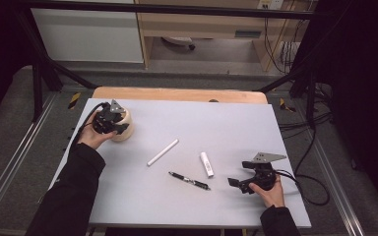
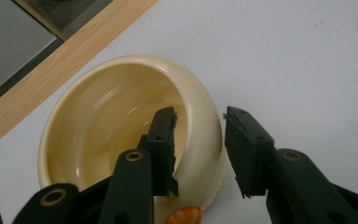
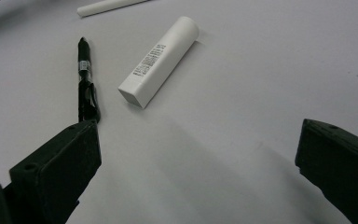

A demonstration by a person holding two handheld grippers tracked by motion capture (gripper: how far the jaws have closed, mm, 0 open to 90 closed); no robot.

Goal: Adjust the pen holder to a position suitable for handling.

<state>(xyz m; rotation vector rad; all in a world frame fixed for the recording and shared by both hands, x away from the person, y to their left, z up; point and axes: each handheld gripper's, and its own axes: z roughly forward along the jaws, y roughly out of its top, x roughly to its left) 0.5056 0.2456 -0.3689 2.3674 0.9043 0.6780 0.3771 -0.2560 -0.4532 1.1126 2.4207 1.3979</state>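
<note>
The cream bowl (image 1: 123,125) sits at the far left of the white table (image 1: 236,123), near the wooden strip along its far edge, and the left gripper (image 1: 119,129) is right on it. In the left gripper view the bowl (image 2: 121,121) tips toward the camera, one black jaw inside against the inner wall, the other outside with a clear sliver of daylight between its pad and the outer wall. So the rim is straddled, the jaws part open, not yet pinching the wall. An orange tab (image 2: 183,216) peeks out at the bowl's base.

Over on the near right, the right gripper (image 1: 238,184) rests low by the table, jaws spread wide and empty, as the right gripper view shows.

Between the two hands lie three smaller items: a long white stick (image 1: 163,152) mid-table, a black pen (image 1: 189,180) nearer the person, and a short white tube (image 1: 206,163) just beside the pen's right end, apart from it.
</note>
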